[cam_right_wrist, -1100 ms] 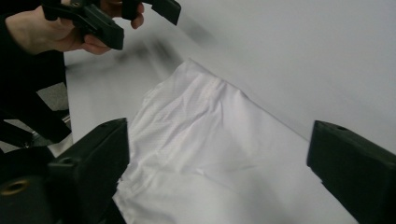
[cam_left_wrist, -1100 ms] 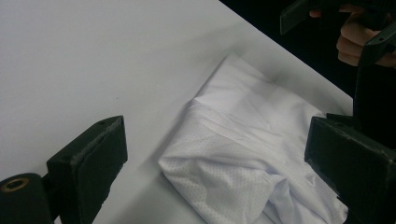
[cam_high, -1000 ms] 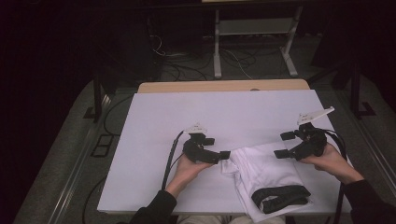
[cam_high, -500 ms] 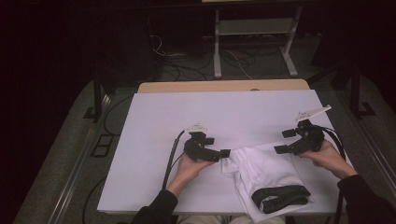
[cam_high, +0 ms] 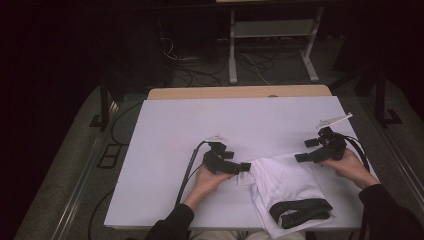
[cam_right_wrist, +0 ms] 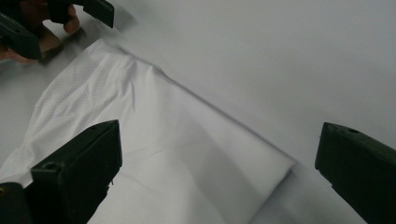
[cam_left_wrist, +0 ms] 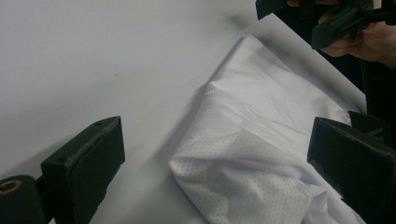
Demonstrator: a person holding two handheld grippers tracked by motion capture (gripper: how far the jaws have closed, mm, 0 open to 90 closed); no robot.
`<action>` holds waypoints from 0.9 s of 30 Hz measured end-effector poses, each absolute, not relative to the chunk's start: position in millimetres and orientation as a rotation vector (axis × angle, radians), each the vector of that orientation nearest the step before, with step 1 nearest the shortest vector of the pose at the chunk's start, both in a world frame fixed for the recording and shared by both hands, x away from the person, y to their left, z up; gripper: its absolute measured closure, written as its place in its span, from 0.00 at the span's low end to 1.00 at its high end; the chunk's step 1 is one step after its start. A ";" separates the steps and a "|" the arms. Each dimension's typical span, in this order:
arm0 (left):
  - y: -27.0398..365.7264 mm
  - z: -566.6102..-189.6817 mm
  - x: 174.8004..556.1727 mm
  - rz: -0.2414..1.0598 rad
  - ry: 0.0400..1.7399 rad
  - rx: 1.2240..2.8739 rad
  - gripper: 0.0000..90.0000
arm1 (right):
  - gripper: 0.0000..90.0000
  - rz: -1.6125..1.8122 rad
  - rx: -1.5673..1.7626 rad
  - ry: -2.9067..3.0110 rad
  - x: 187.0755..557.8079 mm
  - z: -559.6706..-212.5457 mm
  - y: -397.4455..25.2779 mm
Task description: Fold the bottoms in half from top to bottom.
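Note:
A folded white garment [cam_high: 287, 182] with a black waistband [cam_high: 300, 211] lies at the table's near right. Its perforated white fabric [cam_left_wrist: 233, 172] bunches between the wide-apart jaws of my left gripper [cam_high: 244, 166], which is open at the garment's left corner. My right gripper [cam_high: 306, 150] is open too, hovering at the garment's far right corner [cam_right_wrist: 280, 165] with nothing held. In the right gripper view the cloth [cam_right_wrist: 163, 154] lies flat below the jaws, and the other gripper [cam_right_wrist: 60, 14] sits at the top left.
A white sheet covers the table [cam_high: 200, 130]; a strip of wood [cam_high: 240, 92] shows along its far edge. Cables [cam_high: 187, 172] trail from both grippers. A metal stand [cam_high: 270, 45] and floor cables lie beyond the table.
The left gripper slid slightly right to the garment's left corner. The right gripper shifted a little left and toward the cloth's far corner. The garment's far edge looks flatter.

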State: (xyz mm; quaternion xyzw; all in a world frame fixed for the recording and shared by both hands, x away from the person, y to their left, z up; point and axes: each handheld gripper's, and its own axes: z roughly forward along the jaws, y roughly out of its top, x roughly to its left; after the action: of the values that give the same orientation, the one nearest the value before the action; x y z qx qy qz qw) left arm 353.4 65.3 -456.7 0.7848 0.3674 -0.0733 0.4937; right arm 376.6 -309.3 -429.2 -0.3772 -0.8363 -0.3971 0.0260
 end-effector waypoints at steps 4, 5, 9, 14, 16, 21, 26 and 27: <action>62.9 -460.7 355.9 -0.206 0.908 1.897 0.06 | 0.06 -1.224 -1.183 -2.566 380.8 -434.3 -314.6; 62.3 -461.4 356.3 -0.214 0.916 1.897 0.06 | 0.08 -1.223 -1.187 -2.559 381.9 -435.7 -316.2; 60.7 -463.7 357.5 -0.240 0.939 1.894 0.14 | 0.17 -1.214 -1.185 -2.539 385.7 -440.8 -321.3; 61.5 -465.1 359.3 -0.263 0.958 1.876 0.26 | 0.32 -1.213 -1.180 -2.532 388.6 -445.2 -324.8; 61.8 -465.7 359.6 -0.272 0.950 1.884 0.33 | 0.38 -1.216 -1.171 -2.537 389.6 -446.4 -324.1; 59.7 -467.8 360.2 -0.310 0.956 1.888 0.48 | 0.56 -1.181 -1.166 -2.576 391.2 -450.0 -318.6; 56.9 -466.3 356.5 -0.251 0.935 1.948 0.71 | 0.78 -1.164 -1.143 -2.585 389.7 -450.3 -316.8; 56.6 -466.3 356.3 -0.250 0.929 1.958 0.76 | 0.82 -1.163 -1.140 -2.581 389.1 -449.7 -316.6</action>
State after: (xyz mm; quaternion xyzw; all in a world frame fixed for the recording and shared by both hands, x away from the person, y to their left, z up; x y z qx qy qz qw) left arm 356.3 56.6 -466.3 0.7960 0.3778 -0.1018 0.4618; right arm 389.1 -316.6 -449.7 -0.3731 -0.8450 -0.3806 0.0448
